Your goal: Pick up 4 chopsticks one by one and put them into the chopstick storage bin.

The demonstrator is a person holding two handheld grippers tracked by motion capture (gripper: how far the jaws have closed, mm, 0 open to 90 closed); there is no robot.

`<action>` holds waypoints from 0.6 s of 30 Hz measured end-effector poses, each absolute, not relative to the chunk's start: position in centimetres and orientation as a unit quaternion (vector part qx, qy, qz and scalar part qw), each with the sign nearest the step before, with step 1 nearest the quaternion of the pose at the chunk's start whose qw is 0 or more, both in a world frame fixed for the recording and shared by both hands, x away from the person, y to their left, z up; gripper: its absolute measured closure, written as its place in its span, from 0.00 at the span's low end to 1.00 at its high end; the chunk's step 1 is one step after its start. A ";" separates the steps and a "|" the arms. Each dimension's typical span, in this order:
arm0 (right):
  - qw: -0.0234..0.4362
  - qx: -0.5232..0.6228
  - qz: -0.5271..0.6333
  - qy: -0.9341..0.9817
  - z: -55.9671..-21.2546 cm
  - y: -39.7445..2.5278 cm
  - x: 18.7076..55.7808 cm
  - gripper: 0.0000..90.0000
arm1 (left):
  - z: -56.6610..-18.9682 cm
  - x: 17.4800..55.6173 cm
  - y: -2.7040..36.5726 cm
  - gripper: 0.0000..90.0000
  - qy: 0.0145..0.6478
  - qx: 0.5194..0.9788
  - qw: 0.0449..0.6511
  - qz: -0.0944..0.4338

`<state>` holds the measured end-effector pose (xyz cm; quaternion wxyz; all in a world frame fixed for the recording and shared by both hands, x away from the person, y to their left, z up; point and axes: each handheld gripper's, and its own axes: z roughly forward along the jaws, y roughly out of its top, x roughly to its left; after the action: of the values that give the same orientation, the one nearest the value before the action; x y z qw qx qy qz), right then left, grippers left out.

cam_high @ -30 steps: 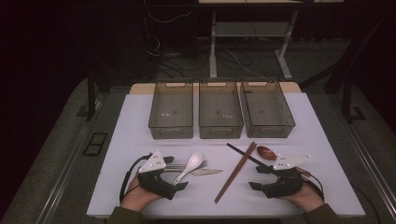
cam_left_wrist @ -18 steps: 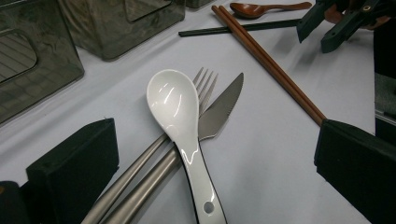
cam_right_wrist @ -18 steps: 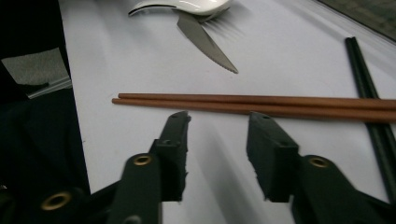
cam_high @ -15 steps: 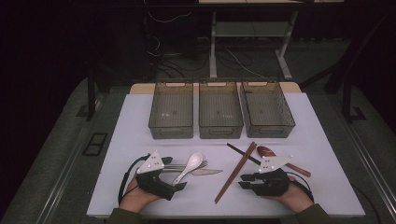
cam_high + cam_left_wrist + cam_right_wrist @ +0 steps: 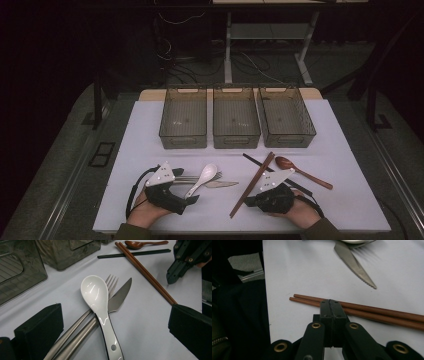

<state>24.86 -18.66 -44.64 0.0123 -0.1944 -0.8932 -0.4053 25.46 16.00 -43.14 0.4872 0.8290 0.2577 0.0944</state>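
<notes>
We are observing a white ceramic spoon (image 5: 98, 302) lying bowl-up on the bench, its handle crossing the steel fork (image 5: 110, 283) and the serrated knife (image 5: 120, 296) beneath it. A pair of reddish-brown chopsticks (image 5: 377, 313) is lying side by side and touching, running diagonally across the white surface to the right of that cutlery, near the front edge.

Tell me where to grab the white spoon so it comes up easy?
Grip the white spoon by its narrow handle, near the end with the small hole, probably coming from above with one jaw on each side. The handle lies across the fork and knife, so it sits raised off the table. The open left hand-held gripper already straddles it.
</notes>
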 end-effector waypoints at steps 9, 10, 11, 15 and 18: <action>0.013 -0.186 -0.393 -0.901 -45.1 -17.4 25.0 0.99 | -43.1 25.5 15.9 0.00 0.255 0.832 0.485 0.092; 0.014 -0.185 -0.393 -0.901 -45.2 -17.3 25.0 0.99 | -43.1 25.5 15.9 0.00 0.255 0.832 0.485 0.092; 0.014 -0.185 -0.393 -0.901 -45.2 -17.3 25.0 0.99 | -43.2 25.5 15.9 0.00 0.256 0.831 0.486 0.092; 0.011 -0.186 -0.395 -0.900 -45.1 -17.0 25.3 0.99 | -43.2 25.5 15.9 0.00 0.257 0.830 0.486 0.093; 0.011 -0.185 -0.395 -0.900 -45.2 -16.8 25.5 0.99 | -43.2 25.5 15.9 0.00 0.256 0.831 0.485 0.092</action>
<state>25.50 -16.81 -45.18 0.0112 -0.1851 -0.9000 -0.3946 25.53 15.91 -43.19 0.4851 0.8312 0.2556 0.0921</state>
